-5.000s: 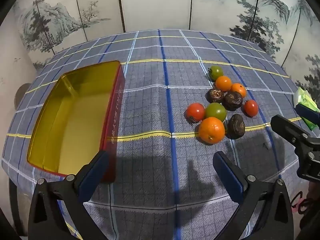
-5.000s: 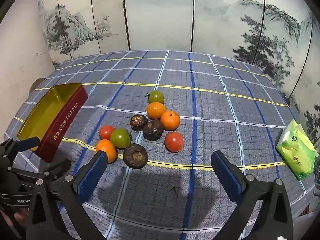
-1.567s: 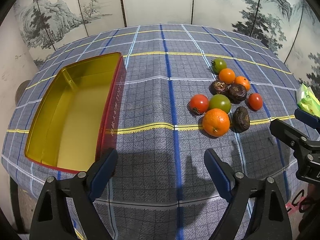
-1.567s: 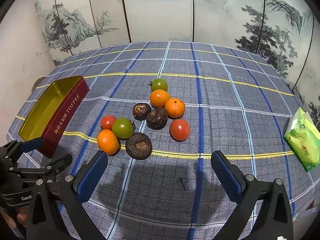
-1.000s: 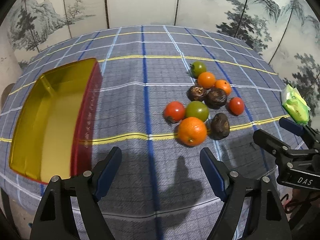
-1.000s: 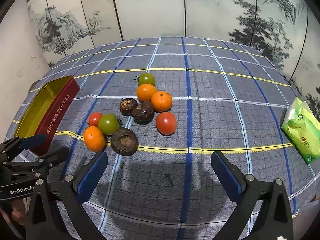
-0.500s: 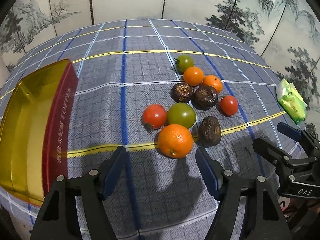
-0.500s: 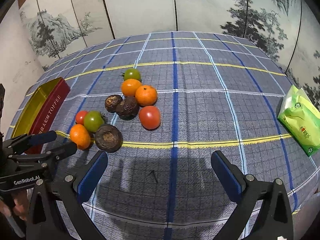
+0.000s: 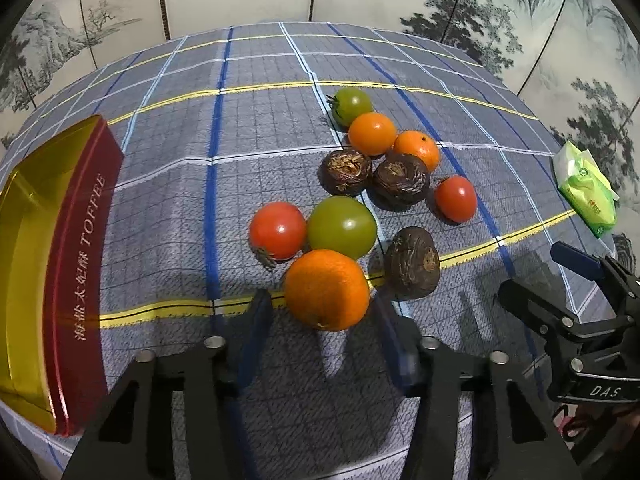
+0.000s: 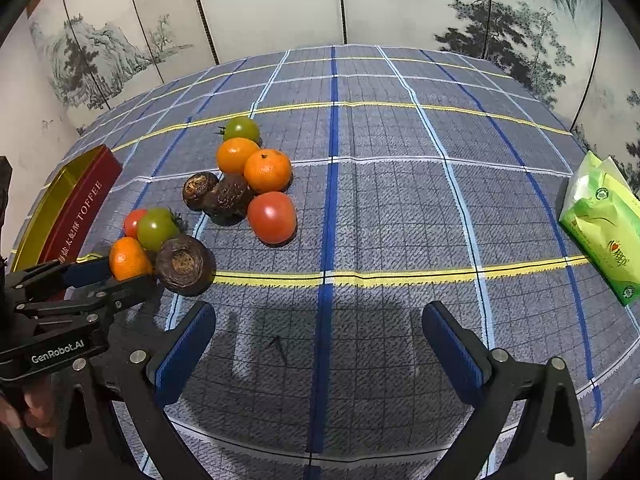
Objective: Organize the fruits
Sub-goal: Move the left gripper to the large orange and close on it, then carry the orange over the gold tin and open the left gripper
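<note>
The large round orange (image 9: pixel 327 289) lies at the near edge of the fruit cluster on the blue plaid tablecloth (image 9: pixel 256 184). The left gripper (image 9: pixel 320 320) has just been closing; its jaws flank the orange without clearly pressing it. Touching the orange are a green tomato (image 9: pixel 342 226) behind, a red tomato (image 9: pixel 277 230) to its left and a dark wrinkled fruit (image 9: pixel 412 263) on its right. The red-sided gold tin (image 9: pixel 80 264) sits well left. The right gripper (image 10: pixel 318 344) gapes wide, empty.
</note>
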Demonstrator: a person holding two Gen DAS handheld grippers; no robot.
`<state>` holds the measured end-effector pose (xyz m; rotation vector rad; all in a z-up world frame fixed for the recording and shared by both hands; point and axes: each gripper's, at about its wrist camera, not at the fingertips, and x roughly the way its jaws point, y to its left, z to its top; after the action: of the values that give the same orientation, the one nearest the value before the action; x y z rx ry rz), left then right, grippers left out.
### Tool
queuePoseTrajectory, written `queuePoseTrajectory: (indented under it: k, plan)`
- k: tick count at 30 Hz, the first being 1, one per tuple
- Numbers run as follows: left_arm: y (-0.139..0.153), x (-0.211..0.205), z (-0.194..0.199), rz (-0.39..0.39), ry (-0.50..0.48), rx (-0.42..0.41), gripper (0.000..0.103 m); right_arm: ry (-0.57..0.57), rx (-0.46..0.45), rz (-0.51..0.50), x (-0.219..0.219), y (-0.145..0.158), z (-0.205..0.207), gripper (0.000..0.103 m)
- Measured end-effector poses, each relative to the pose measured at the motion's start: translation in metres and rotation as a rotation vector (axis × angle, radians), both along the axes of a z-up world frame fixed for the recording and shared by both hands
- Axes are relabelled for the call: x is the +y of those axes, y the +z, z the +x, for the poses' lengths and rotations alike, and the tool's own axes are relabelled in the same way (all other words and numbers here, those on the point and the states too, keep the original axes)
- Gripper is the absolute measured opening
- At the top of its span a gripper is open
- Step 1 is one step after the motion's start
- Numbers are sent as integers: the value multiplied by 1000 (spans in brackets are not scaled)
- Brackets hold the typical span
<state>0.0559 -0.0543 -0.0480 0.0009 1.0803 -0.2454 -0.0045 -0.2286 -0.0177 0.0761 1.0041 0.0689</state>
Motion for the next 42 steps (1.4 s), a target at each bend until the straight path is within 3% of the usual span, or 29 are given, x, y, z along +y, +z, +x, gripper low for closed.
queuePoseTrajectory:
  k: [1, 12, 25, 34, 42]
  plan:
    - [-1, 0, 0, -1, -5, 4, 41, 0, 1, 0, 0, -1, 0, 103]
    - [7, 9, -10, -7, -4, 3, 40, 5, 16, -2, 3, -5, 1, 103]
    - [48, 43, -25, -13, 50, -44, 40, 4, 57, -26, 8, -16, 3, 103]
    - [68, 94, -23, 27, 157, -74, 40, 6, 69, -46, 11, -19, 4, 103]
    - [58, 155, -22, 92, 282, -59, 40, 8, 71, -68, 14, -21, 4, 102]
